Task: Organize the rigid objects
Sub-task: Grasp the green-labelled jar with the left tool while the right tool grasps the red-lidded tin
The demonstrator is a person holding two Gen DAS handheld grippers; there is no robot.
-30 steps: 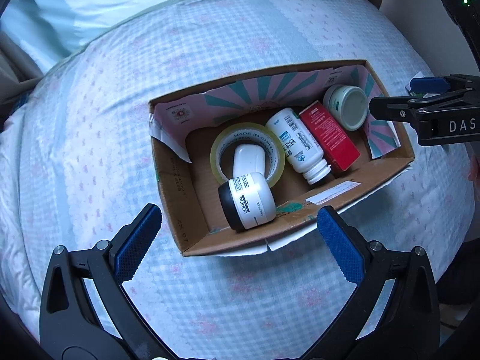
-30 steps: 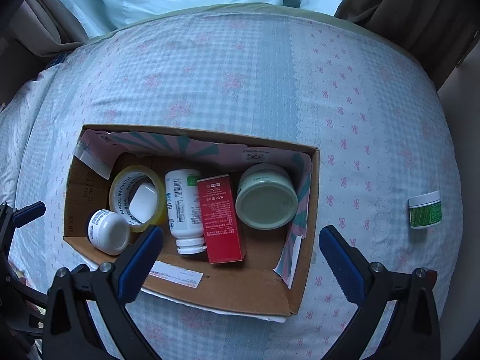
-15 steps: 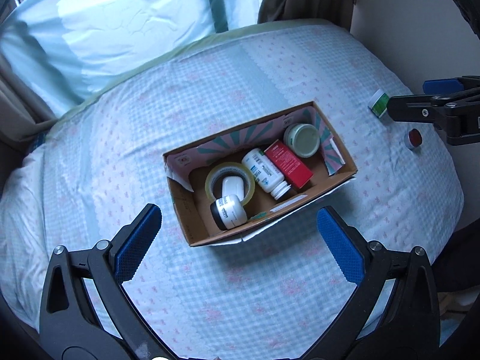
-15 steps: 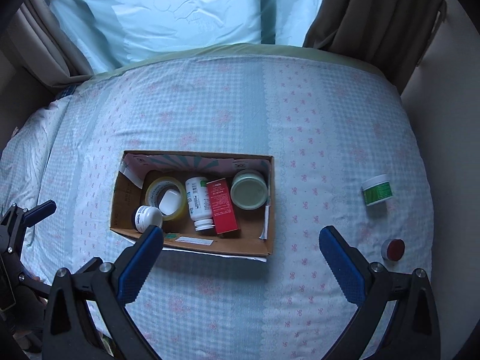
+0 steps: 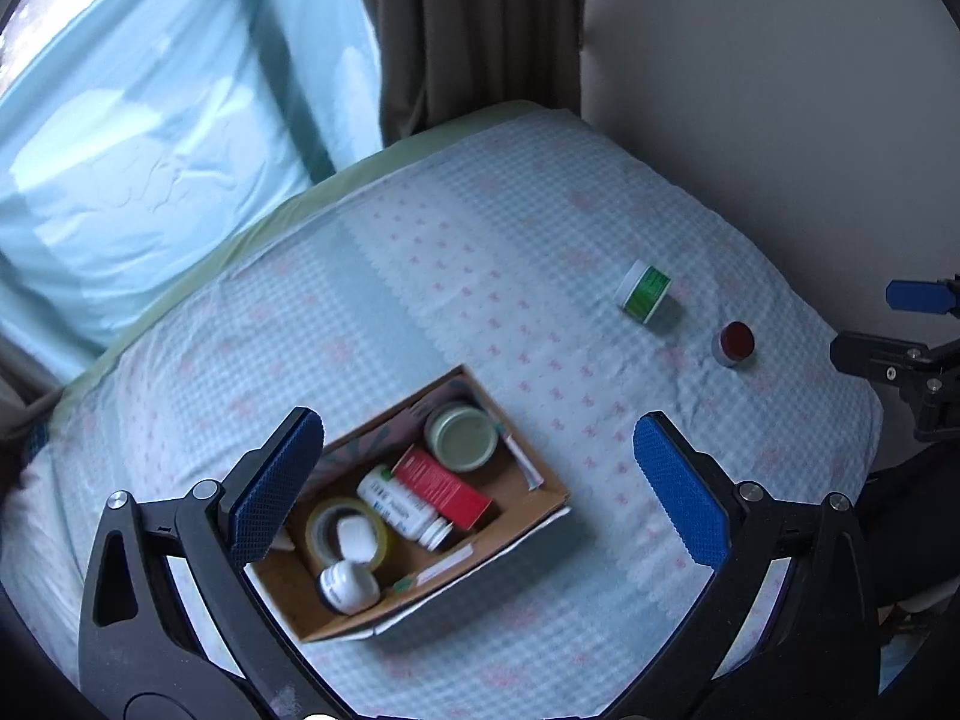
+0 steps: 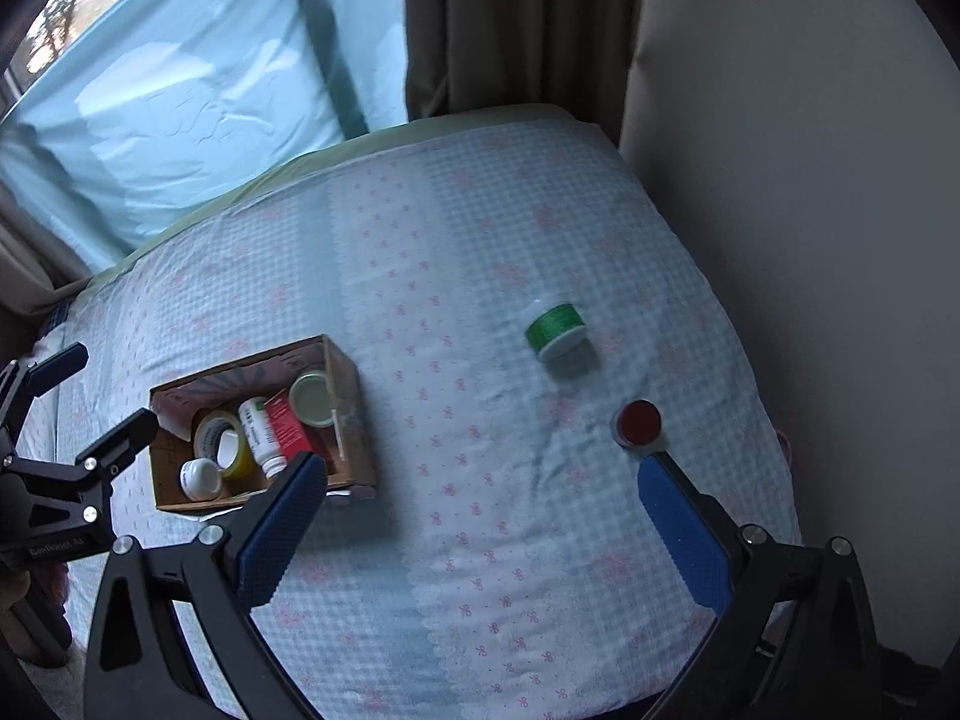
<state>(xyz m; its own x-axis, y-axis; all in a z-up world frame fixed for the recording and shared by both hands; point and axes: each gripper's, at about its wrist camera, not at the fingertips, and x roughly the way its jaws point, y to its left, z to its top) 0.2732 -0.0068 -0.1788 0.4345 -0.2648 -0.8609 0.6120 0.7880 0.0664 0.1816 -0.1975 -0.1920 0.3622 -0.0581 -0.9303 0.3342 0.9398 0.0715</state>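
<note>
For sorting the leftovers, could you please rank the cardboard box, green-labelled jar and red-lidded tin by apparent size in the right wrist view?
1. cardboard box, clearly largest
2. green-labelled jar
3. red-lidded tin, only slightly smaller, and nearer the camera, so unsure.

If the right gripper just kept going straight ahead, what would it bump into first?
Probably just the bedspread. The right gripper is open and points at bare cloth between the cardboard box and the green jar. Depth is hard to judge.

Box's near-left corner behind left fingers.
</note>
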